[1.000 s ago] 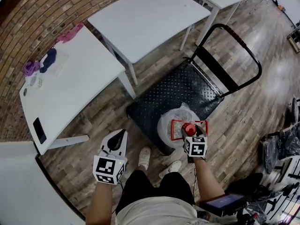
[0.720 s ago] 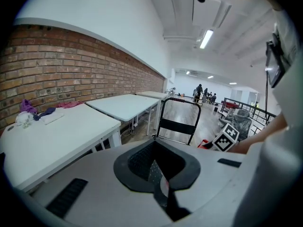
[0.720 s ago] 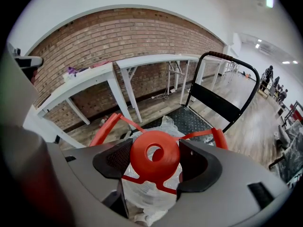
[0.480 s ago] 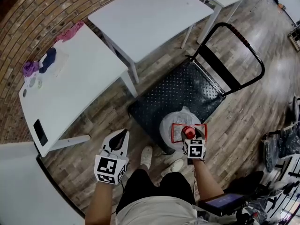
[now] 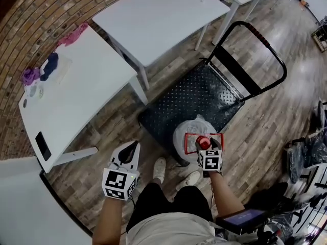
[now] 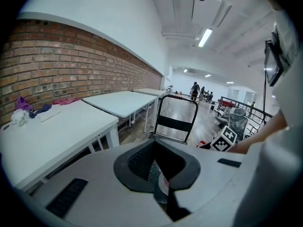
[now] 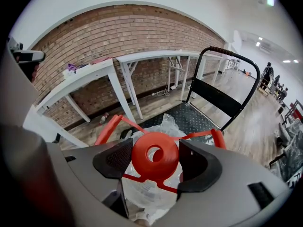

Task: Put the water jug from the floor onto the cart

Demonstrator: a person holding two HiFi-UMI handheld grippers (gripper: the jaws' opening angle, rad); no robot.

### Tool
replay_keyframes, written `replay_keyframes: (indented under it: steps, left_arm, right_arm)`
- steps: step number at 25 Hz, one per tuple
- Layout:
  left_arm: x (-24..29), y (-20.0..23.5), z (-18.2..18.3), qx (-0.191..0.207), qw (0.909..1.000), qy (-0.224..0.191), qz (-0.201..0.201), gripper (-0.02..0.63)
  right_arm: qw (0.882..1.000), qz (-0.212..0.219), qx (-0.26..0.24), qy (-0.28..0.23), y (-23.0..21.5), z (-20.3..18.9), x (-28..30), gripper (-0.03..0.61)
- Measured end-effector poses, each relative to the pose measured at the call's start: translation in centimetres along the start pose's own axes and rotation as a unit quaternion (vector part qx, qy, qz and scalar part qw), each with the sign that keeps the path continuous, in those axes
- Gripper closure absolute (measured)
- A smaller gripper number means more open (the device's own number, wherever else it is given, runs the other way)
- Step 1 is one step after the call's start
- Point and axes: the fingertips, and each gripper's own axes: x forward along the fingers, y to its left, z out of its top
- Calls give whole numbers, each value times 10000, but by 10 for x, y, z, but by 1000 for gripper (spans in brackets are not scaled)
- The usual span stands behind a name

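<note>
The water jug (image 5: 185, 137) is a clear bottle wrapped in plastic film with a red cap (image 5: 204, 141) and a red carrying frame. It stands upright at the near corner of the black cart deck (image 5: 196, 96); whether it rests on the deck I cannot tell. My right gripper (image 5: 205, 143) comes from above, shut on the cap. In the right gripper view the cap (image 7: 154, 156) sits between the two pads of the right gripper (image 7: 155, 159), with the film-wrapped jug (image 7: 144, 193) below. My left gripper (image 5: 132, 148) hangs left of the cart, shut and empty, the left gripper (image 6: 163, 195) tips touching.
The cart's black push handle (image 5: 258, 47) rises at its far end. Two white tables (image 5: 71, 86) (image 5: 158, 19) stand left and behind the cart, against a brick wall. The person's shoes (image 5: 157, 171) are just in front of the cart. Dark bags (image 5: 306, 157) lie at the right.
Almost nothing: the right gripper stays clamped on the jug's cap at the cart's near corner, and the left gripper holds its place.
</note>
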Motion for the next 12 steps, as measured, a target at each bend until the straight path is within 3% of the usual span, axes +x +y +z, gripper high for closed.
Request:
replay_keyframes:
  steps: [9, 12]
  left_arm:
    - [1, -8, 7, 142, 9996, -53, -251, 615]
    - [14, -9, 25, 291, 9980, -218, -510, 615]
  right_arm:
    - [9981, 255, 178, -528, 12, 29, -42, 268]
    - [9941, 256, 257, -1020, 11, 55, -78, 268]
